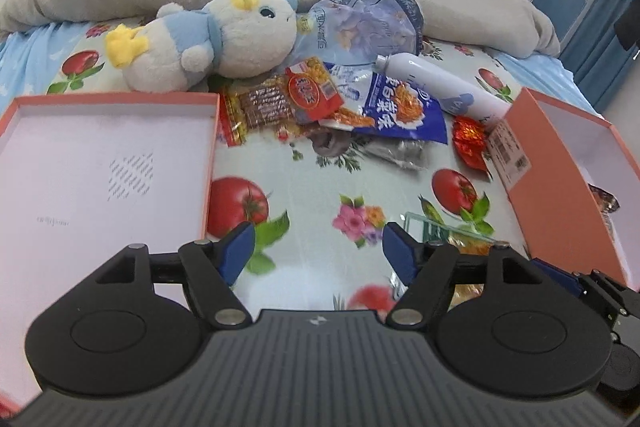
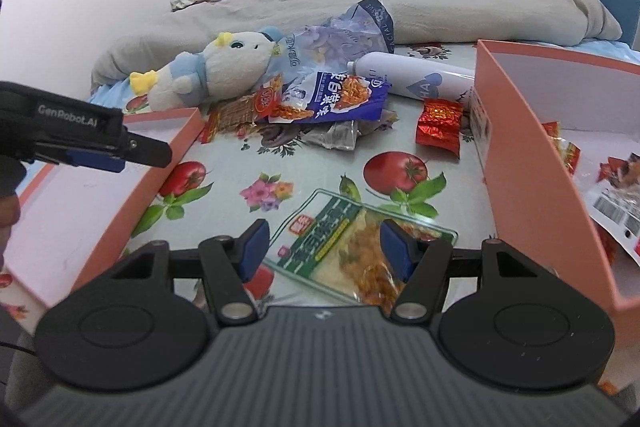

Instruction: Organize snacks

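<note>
Both tools stand apart and empty – the left tool [image 1: 318, 253] over the fruit-print bedsheet [image 1: 320, 183], the right tool [image 2: 322, 251] above a green-labelled snack packet [image 2: 352, 239] lying between two pink boxes [image 2: 520, 155]; more snacks [image 2: 332, 99] are heaped beside a plush toy [image 2: 216, 71].

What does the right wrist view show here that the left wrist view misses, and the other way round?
Only the right wrist view shows the green-labelled snack packet in full, lying between the open jaws of the right hand-held gripper, the snack packs inside the right box, and the left hand-held gripper from the side. Only the left wrist view shows the left box's whole bare white floor, with nothing between that hand-held gripper's jaws. Both share the plush toy, blue snack bag, white bottle and red foil packet.
</note>
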Demonstrator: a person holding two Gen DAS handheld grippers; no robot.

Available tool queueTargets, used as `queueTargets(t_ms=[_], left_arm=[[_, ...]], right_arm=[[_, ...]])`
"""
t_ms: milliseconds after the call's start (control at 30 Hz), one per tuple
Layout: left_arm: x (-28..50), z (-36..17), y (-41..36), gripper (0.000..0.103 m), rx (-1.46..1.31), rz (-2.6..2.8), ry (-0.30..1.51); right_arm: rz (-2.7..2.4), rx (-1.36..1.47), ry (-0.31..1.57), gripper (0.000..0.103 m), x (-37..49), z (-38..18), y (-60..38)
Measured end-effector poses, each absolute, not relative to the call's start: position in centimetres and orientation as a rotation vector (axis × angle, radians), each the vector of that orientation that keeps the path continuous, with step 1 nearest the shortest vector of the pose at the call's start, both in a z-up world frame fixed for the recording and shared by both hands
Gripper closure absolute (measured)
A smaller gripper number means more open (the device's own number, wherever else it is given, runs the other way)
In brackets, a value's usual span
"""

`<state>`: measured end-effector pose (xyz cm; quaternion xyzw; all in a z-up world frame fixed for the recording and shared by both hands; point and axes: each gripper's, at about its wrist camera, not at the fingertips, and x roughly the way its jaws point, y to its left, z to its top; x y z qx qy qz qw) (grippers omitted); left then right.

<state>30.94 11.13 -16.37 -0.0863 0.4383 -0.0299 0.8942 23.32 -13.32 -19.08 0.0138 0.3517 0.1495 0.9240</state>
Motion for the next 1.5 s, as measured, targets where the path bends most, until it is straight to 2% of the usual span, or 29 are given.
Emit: queueTargets(t_ms=[200,300,667,1033,1167,1367,1400,1433,1500], left_arm=[[33.9,-17.3,11.0,0.026,-0.159,-0.067,0.901],[35.6,-18.2,10.8,0.026,-0.148,-0.073,0.911],[40.6,-20.6,9.7,0.025,0.037,-0.102,0.922],[45.8,-23.9,8.3,0.025,0.44,-0.08,0.905],[46.9,-24.6,8.6,0.027,0.49,-0.091,0.899],[48.0,-25.5,9.7,0.051,0.472,-0.096,0.925],[48.0,-25.6,9.8,0.057,0.467,-0.098,0.922],[47.9,-25.7,9.8,0.069,0.461,-0.096,0.917],[47.8,-25.9,9.7,0.08,0.453,-0.1,0.921]], right_arm=[[0.31,0.008,0.729,0.038,25.5,-20.3,-12.4],[0.298,-0.01,0.724,0.017,26.1,-20.6,-12.1],[0.337,-0.072,0.803,0.017,27.2,-22.7,-13.0],[0.413,-0.127,0.81,0.016,27.9,-24.4,-13.6],[0.423,-0.211,0.804,0.014,27.8,-25.0,-13.0],[0.412,-0.185,0.803,0.014,28.1,-25.5,-12.8],[0.413,-0.182,0.804,0.014,28.2,-25.5,-12.9],[0.416,-0.182,0.806,0.014,28.3,-25.5,-12.9],[0.422,-0.194,0.809,0.017,28.4,-25.5,-12.9]])
